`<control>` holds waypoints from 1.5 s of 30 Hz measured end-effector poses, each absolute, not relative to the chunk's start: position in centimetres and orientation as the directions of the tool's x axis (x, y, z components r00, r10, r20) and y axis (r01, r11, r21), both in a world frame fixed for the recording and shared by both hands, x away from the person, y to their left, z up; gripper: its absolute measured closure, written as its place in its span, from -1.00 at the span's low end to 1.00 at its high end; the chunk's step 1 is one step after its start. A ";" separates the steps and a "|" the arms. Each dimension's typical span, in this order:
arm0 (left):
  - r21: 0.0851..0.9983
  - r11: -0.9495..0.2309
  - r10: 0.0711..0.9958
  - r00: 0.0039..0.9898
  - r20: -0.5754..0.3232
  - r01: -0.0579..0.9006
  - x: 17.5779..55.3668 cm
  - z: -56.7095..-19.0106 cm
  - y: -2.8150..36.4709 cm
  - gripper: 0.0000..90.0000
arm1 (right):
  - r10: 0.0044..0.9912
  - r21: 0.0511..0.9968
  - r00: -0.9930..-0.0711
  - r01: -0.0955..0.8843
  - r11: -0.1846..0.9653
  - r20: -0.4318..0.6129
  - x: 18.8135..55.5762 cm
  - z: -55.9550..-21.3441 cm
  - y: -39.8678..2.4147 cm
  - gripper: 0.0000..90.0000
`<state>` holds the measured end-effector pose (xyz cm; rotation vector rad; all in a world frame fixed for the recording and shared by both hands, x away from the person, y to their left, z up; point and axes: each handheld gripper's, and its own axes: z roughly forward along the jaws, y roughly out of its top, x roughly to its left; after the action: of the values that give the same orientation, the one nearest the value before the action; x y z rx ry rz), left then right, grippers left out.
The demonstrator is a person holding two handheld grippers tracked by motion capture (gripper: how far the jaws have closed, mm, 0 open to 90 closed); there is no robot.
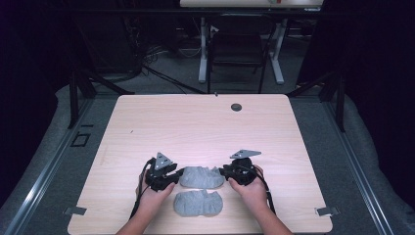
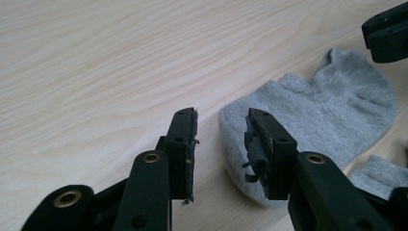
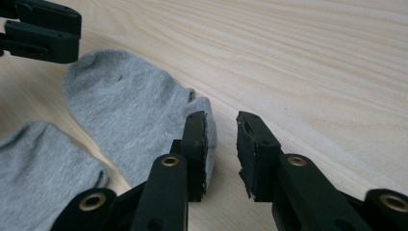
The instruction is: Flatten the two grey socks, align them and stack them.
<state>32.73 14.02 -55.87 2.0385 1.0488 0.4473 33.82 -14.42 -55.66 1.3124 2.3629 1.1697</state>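
I have the far grey sock [image 1: 201,176] lying flat on the worktop [image 1: 195,127], parallel to the near sock [image 1: 197,202] (ready for pairing). My left tool [image 2: 221,139] and right tool [image 3: 221,139] flank its two ends, both released, gripping nothing.

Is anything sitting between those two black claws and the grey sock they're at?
Nothing visible. The left gripper and right gripper sit at opposite ends of the far grey sock, fingers open, with bare table around them. The near grey sock lies flat beside it, closer to the person, out of the way.
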 end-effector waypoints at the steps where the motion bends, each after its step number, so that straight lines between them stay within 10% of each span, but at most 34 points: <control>1: 0.773 -0.352 0.801 0.597 -0.044 0.529 32.8 -56.0 13.8 0.41 | 0.784 0.720 -0.589 0.629 0.293 0.195 33.9 -55.8 -14.4 0.62; 20: 0.745 -0.392 0.793 0.609 -0.025 0.540 33.3 -56.8 13.6 0.91 | 0.780 0.697 -0.601 0.635 0.333 0.175 34.3 -56.7 -13.6 0.95; 45: 0.783 -0.380 0.767 0.641 -0.030 0.492 31.0 -54.9 14.9 0.95 | 0.760 0.753 -0.629 0.578 0.314 0.166 33.5 -54.3 -13.6 0.96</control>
<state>31.01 14.95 -54.85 2.0564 0.9803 0.4352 33.48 -13.56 -54.34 1.2241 2.3600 1.2100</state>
